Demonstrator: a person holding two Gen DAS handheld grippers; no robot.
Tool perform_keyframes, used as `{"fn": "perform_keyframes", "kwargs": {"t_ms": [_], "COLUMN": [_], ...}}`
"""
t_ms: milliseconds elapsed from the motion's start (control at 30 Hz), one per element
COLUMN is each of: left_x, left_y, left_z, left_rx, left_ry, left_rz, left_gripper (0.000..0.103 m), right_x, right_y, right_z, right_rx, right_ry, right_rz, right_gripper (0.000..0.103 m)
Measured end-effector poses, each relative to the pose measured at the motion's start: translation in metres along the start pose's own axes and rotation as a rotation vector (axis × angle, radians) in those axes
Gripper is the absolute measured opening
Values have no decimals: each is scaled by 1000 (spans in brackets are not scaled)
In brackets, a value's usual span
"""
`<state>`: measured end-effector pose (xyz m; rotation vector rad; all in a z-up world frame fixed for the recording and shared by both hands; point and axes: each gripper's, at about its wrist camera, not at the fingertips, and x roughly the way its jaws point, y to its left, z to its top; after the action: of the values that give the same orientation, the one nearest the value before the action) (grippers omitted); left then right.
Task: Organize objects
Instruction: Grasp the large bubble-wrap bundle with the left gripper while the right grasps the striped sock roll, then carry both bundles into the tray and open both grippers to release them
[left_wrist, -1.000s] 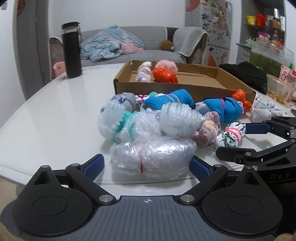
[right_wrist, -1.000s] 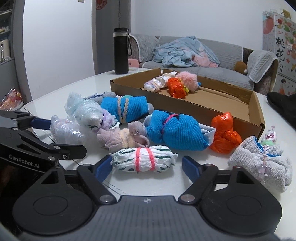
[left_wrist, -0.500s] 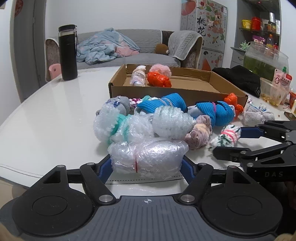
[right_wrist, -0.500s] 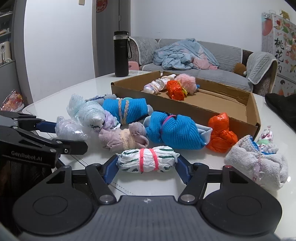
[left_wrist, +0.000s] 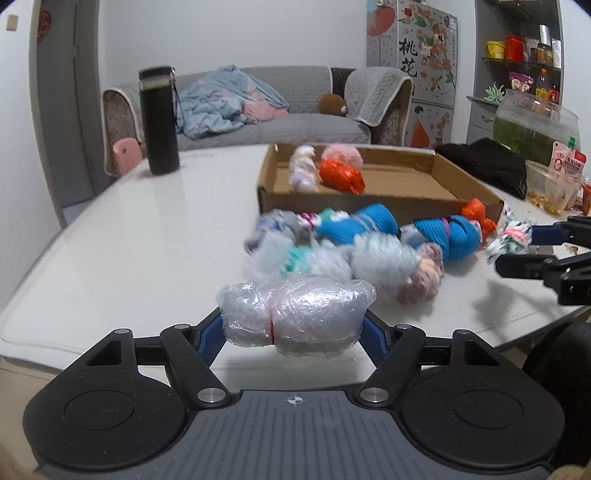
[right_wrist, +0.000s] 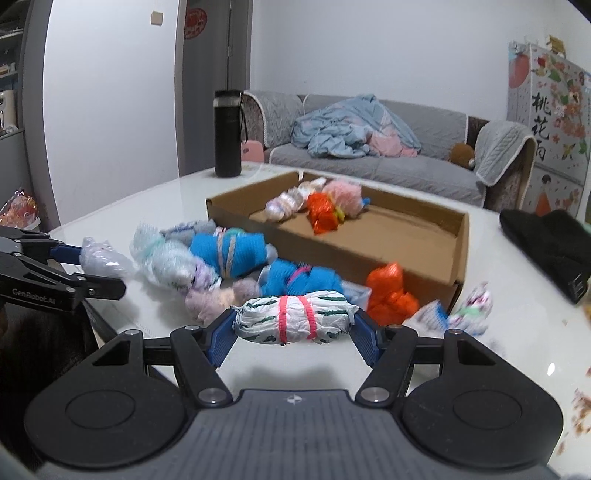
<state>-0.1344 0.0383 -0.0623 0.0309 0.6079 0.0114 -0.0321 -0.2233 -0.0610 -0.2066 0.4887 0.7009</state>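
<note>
My left gripper (left_wrist: 293, 328) is shut on a clear bubble-wrap bundle (left_wrist: 295, 314) and holds it above the white table (left_wrist: 129, 240). My right gripper (right_wrist: 295, 334) is shut on a white and green bundle tied with pink bands (right_wrist: 295, 317), also lifted off the table. It shows in the left wrist view (left_wrist: 511, 240) too. A pile of wrapped bundles lies in front of the cardboard box (left_wrist: 369, 192), among them a blue knit roll (right_wrist: 229, 251) and an orange bundle (right_wrist: 391, 291). The box (right_wrist: 406, 236) holds three bundles at its far left.
A black bottle (left_wrist: 159, 122) stands at the table's far left. A black cloth (left_wrist: 484, 166) and a fish bowl (left_wrist: 532, 125) sit at the far right. A grey towel bundle (right_wrist: 432, 317) lies right of the box. A sofa (right_wrist: 369, 155) stands behind.
Both grippers closed on their bundles and lifted them off the table. The views have risen and shifted, so the pile now sits farther away.
</note>
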Motion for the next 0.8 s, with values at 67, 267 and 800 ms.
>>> {"fn": "perform_keyframes", "kwargs": {"t_ms": [67,267,800], "left_x": [-5,-9,39], "left_y": [5,20,35], "left_z": [8,49,135], "left_rx": [9,65,218], "left_ry": [-16,-87,-81], "left_rz": [11,27,-32], "left_gripper": [78,78,78], "right_x": [-2,-3,29], "right_y": [-3,-12,-29], "right_z": [8,38,105], "right_rx": [-5,-23,-178], "right_ry": [-8,-54,-117], "right_rz": [1,-4,14], "right_gripper": [62,62,62]}}
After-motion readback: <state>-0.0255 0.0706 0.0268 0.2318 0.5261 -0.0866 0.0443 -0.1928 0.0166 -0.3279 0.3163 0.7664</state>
